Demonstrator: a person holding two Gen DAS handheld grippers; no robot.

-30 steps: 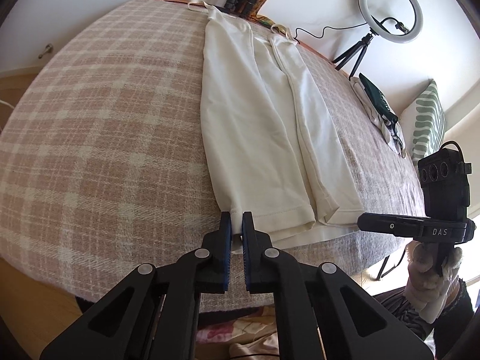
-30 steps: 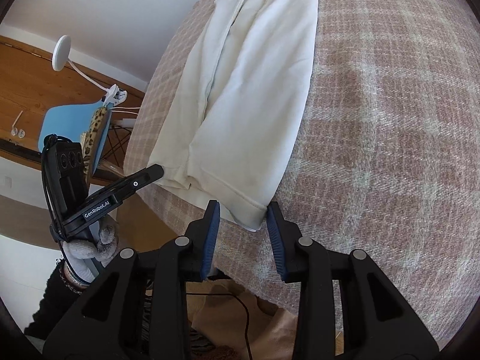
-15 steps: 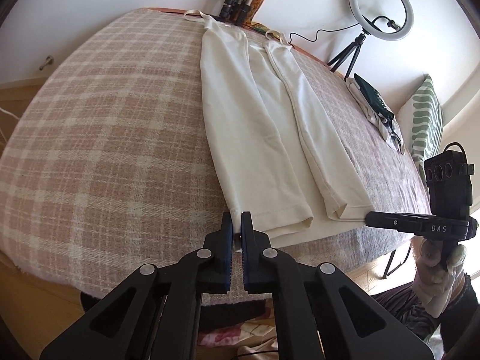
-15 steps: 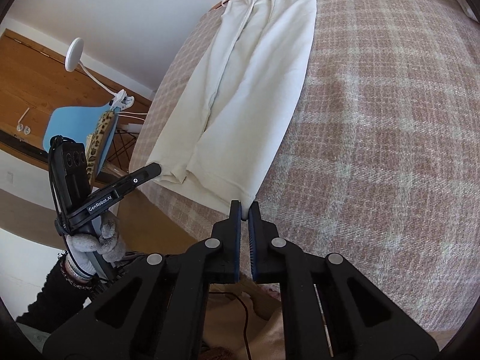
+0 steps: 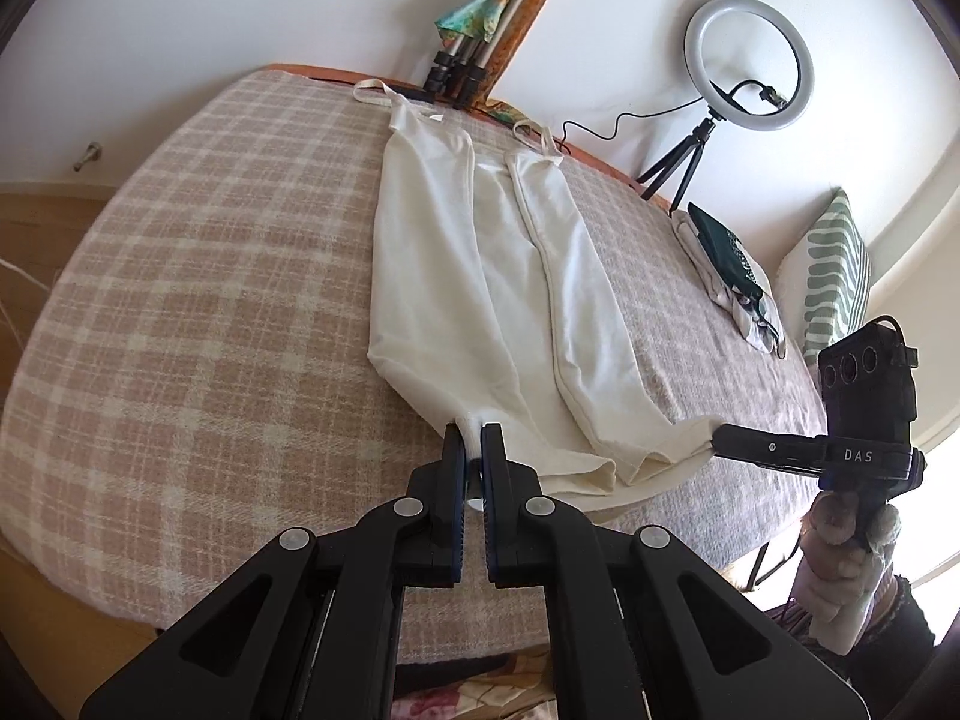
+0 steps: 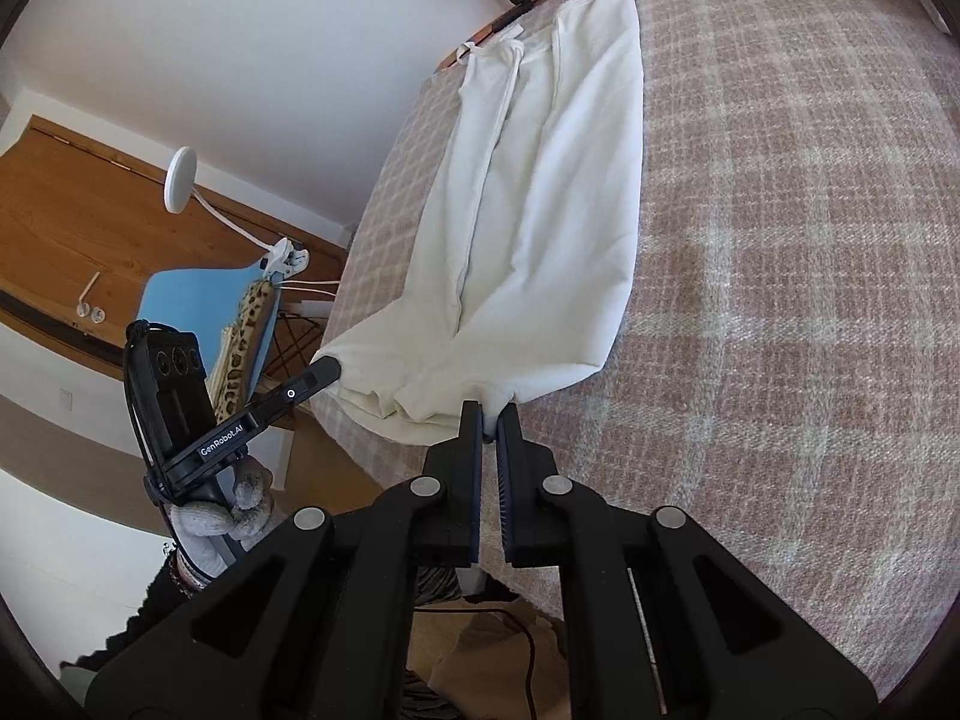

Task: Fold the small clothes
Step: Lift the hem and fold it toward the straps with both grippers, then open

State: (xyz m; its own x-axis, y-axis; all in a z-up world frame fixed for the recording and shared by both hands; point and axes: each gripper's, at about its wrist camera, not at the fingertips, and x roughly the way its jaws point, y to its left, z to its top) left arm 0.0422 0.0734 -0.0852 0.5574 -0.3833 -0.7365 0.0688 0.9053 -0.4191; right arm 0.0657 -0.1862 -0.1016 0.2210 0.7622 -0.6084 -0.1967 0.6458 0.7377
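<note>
Both grippers clamp the near hem corners of a white garment (image 5: 480,276): the left gripper (image 5: 474,450) on the left corner, the right gripper (image 6: 491,417) on the right (hem just lifting). It lies lengthwise on the plaid bed (image 5: 210,300); next, likely, carrying the hem toward the far straps.

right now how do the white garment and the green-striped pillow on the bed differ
The white garment lies flat along the plaid blanket; the green-striped pillow stands propped at the bed's far side. The garment is plain cream, the pillow patterned. The garment's hem is pinched by the left tool and right tool; the pillow is untouched. Both rest on the bed.
</note>
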